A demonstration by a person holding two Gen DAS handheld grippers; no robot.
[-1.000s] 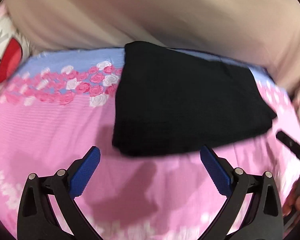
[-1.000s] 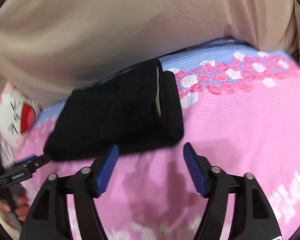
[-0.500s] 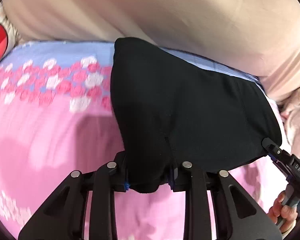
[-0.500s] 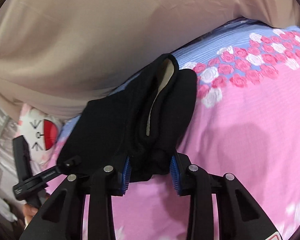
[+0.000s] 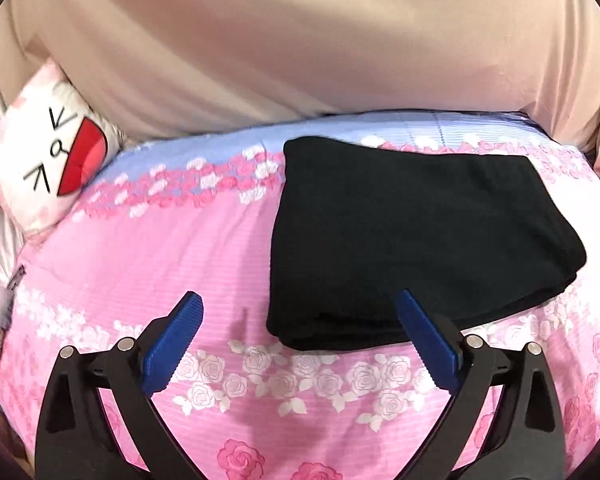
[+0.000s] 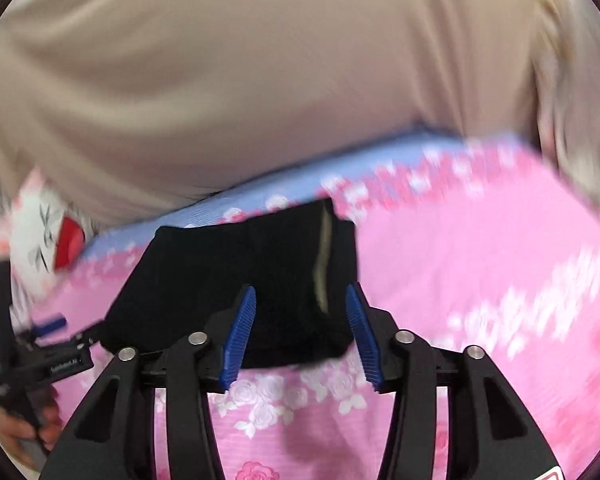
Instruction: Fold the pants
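The black pants (image 5: 416, 236) lie folded into a compact rectangle on the pink floral bedspread (image 5: 148, 264). My left gripper (image 5: 300, 340) is open and empty, its blue pads just short of the bundle's near edge. In the right wrist view the pants (image 6: 236, 276) show a pale inner waistband strip at their right end. My right gripper (image 6: 302, 332) is open, its pads on either side of the bundle's near edge and apart from the cloth. The left gripper also shows in the right wrist view (image 6: 48, 360).
A white cat-face pillow (image 5: 48, 160) lies at the bed's far left, also in the right wrist view (image 6: 44, 240). A beige curtain or cover (image 5: 300, 40) rises behind the bed. A blue floral band (image 5: 204, 160) runs along the far edge.
Both grippers were shut on the pants' near edge half a second ago. They have let go, opened, and pulled back. The pants now lie flat on the bedspread.
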